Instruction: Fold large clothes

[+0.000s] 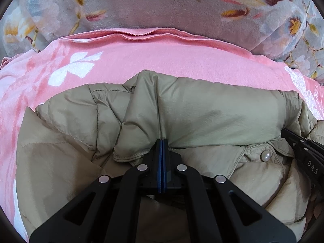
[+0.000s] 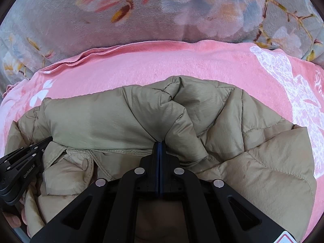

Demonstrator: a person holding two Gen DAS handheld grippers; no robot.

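- Left gripper: fingers pressed tight together, pinching a fold of the beige puffer jacket right at the collar edge.
- Right gripper: same story, fingers closed flat on jacket fabric, creases fanning up toward 12 o'clock.
- The jacket lies bunched on a pink blanket, which spreads out toward 12 o'clock.
- A pearly snap button shows at 4 o'clock of the left fingers.
- Beyond the pink, a grey floral blanket.
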